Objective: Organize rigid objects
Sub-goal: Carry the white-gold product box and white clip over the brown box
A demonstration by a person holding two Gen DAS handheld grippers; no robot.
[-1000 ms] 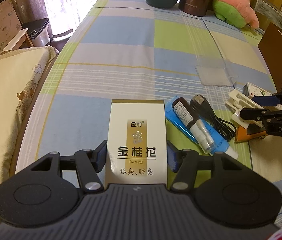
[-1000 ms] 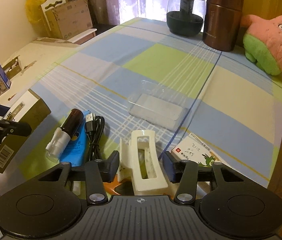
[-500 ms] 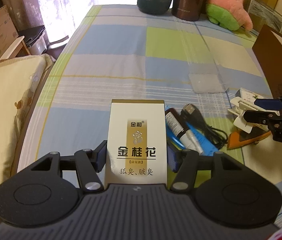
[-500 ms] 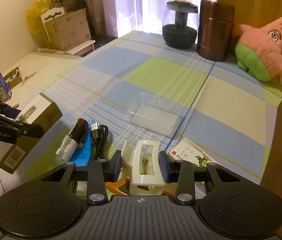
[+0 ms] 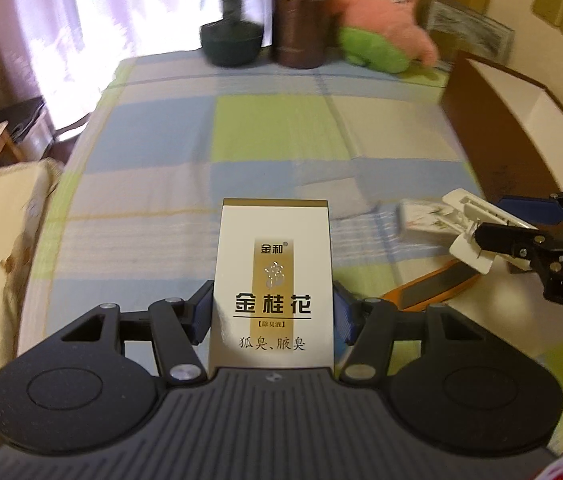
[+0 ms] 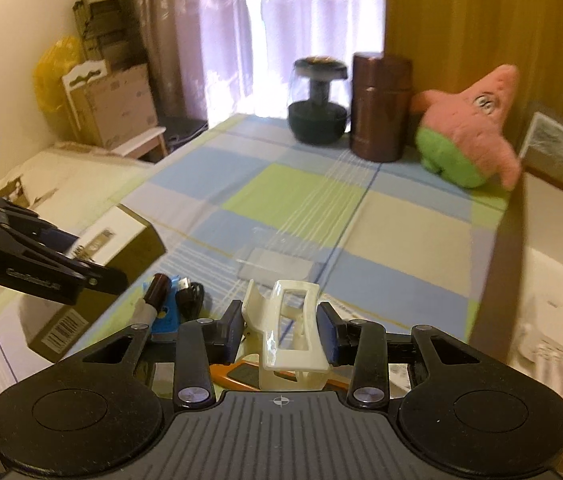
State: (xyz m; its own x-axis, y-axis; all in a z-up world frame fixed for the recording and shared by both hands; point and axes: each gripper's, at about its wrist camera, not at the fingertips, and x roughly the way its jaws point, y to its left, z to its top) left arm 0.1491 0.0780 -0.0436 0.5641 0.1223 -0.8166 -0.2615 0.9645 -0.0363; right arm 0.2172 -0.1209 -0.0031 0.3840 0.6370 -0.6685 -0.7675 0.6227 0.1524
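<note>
My left gripper (image 5: 273, 312) is shut on a white and gold carton (image 5: 273, 264), held upright above the checked bedsheet (image 5: 265, 128). In the right wrist view that carton (image 6: 61, 320) hangs at the left in my left gripper (image 6: 89, 256). My right gripper (image 6: 279, 328) is shut on a cream hair claw clip (image 6: 293, 320), lifted off the sheet. From the left wrist the clip (image 5: 465, 216) shows at the right in my right gripper (image 5: 489, 224).
On the sheet lie a brown bottle (image 6: 157, 286), a black USB cable (image 6: 189, 300), a blue pack (image 6: 165, 316), a clear plastic case (image 6: 277, 264) and an orange-edged item (image 5: 433, 284). A brown-walled open box (image 6: 509, 260) stands right. A canister (image 6: 381, 108) and plush star (image 6: 469, 136) sit far back.
Both grippers have risen with the carton and the clip still held. Both views tilted up toward the far end; the bottle and cable dropped out of the left wrist view.
</note>
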